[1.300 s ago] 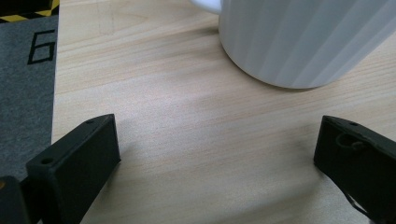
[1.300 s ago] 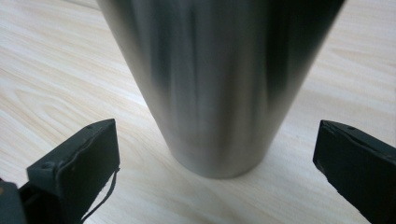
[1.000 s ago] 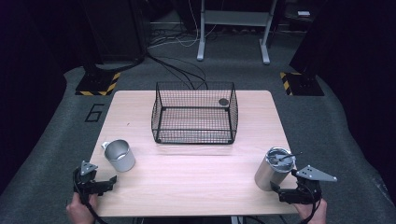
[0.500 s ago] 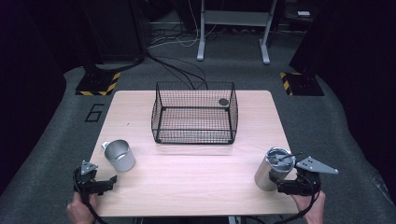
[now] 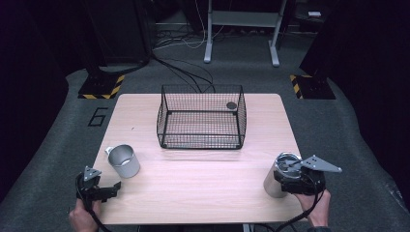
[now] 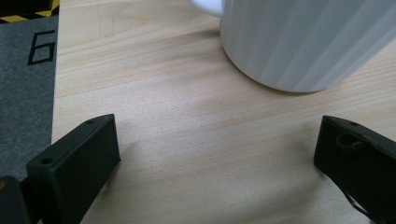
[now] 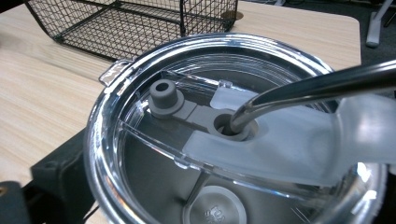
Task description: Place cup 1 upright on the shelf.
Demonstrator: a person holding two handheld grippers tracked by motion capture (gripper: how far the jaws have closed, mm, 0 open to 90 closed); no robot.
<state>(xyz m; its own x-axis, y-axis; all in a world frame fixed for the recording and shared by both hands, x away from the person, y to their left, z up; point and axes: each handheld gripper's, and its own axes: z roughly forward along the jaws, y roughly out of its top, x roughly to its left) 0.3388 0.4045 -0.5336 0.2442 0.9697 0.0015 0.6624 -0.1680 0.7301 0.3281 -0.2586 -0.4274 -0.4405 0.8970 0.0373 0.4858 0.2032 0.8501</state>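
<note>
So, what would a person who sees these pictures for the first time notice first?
Probably the black wire basket standing at the table's far middle. Next, the steel tumbler with a clear lid and metal straw at the near right edge, with the right gripper around it. The left gripper, jaws apart, faces a metal cup at near left.

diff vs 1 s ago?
The right tool has closed in on the steel tumbler; its jaws now flank the tumbler's body, though contact is unclear. The tumbler itself looks unmoved. The left tool, jaws open, the metal cup and the wire basket stayed as they were.
</note>
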